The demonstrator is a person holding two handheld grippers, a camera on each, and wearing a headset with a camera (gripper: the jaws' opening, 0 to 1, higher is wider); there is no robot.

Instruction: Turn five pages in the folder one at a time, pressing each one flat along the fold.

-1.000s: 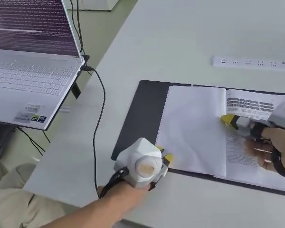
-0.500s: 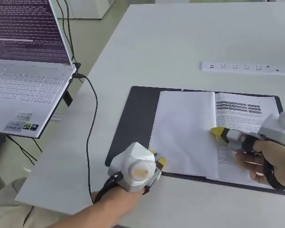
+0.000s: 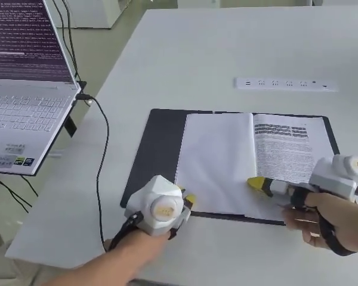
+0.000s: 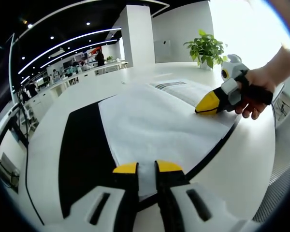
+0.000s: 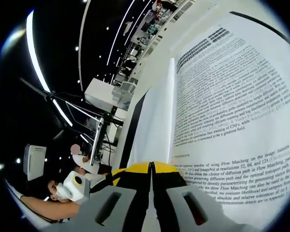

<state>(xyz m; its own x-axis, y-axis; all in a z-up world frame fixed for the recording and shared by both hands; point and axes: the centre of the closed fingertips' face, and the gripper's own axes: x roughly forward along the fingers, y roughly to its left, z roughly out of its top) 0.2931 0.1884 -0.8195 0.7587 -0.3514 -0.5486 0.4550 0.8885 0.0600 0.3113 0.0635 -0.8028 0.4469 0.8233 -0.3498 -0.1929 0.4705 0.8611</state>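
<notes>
The black folder (image 3: 158, 149) lies open on the white table. A blank white page (image 3: 215, 158) is turned to its left side and a printed page (image 3: 286, 149) lies on the right. My right gripper (image 3: 255, 183) is shut, its yellow tips pressing on the fold near the folder's near edge; in the right gripper view the printed page (image 5: 222, 96) spreads beyond the tips (image 5: 151, 170). My left gripper (image 3: 188, 200) rests at the blank page's near left corner. Its jaws stand a narrow gap apart (image 4: 146, 168) over the page's (image 4: 154, 121) edge, gripping nothing.
An open laptop (image 3: 18, 101) stands at the left, off the table's edge, with a black cable (image 3: 101, 161) trailing across the table near the folder. A white power strip (image 3: 283, 84) lies behind the folder. A potted plant (image 4: 205, 48) stands far off.
My right gripper has slid along the fold toward the folder's near edge. The left gripper stays at the page's near corner. The head camera has shifted.
</notes>
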